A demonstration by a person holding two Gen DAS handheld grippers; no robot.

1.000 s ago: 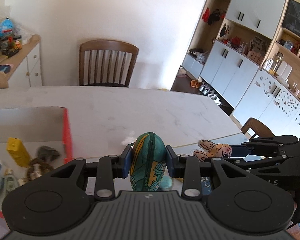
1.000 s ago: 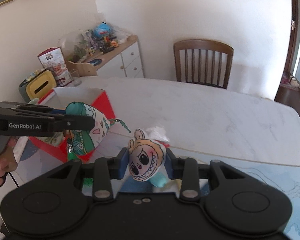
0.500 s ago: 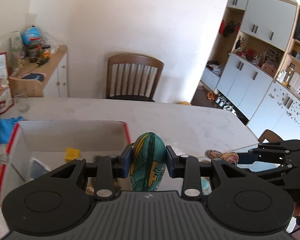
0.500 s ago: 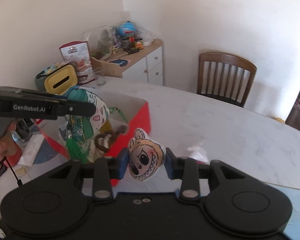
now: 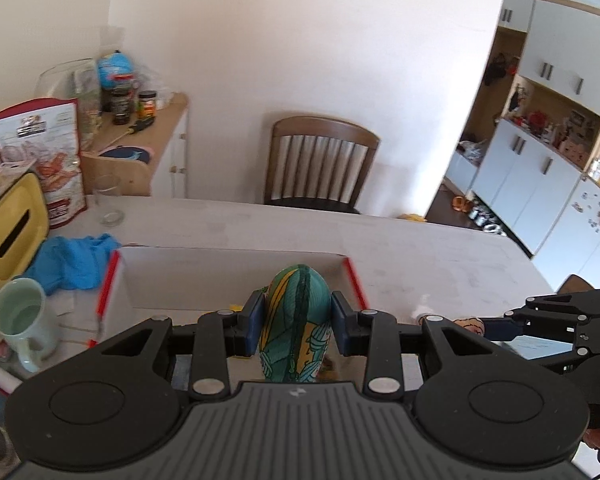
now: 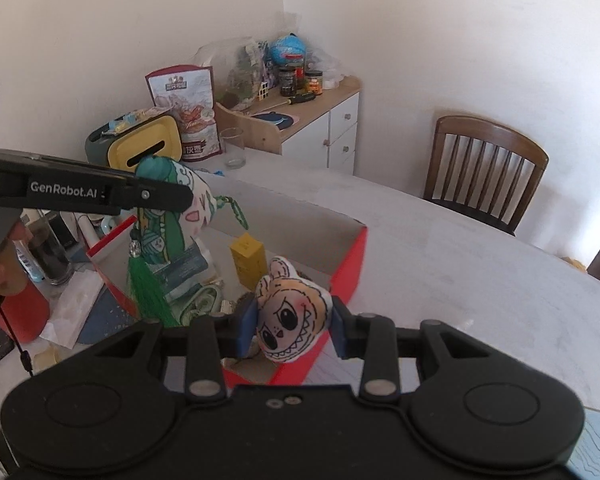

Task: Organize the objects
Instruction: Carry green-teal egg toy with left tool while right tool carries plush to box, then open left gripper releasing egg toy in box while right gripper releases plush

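Observation:
My left gripper (image 5: 297, 322) is shut on a green and yellow stuffed charm (image 5: 296, 320), held above the open red-edged box (image 5: 228, 276). From the right wrist view that charm (image 6: 172, 216) hangs with a green tassel over the box's left side. My right gripper (image 6: 293, 330) is shut on a small plush face with a toothy grin (image 6: 290, 320), over the near right corner of the red box (image 6: 348, 264). Inside the box lie a yellow carton (image 6: 249, 258) and several other small items.
On the white table (image 5: 420, 248) stand a glass (image 5: 110, 202), a mint mug (image 5: 20, 322), a blue cloth (image 5: 72, 260), a yellow tissue holder (image 5: 10, 228) and a snack bag (image 5: 44, 152). A wooden chair (image 5: 320, 160) and a cluttered sideboard (image 5: 148, 136) stand behind.
Both grippers swept left across the table with their toys still held, from beside the box to above it. The box and the clutter at the table's left end came into view.

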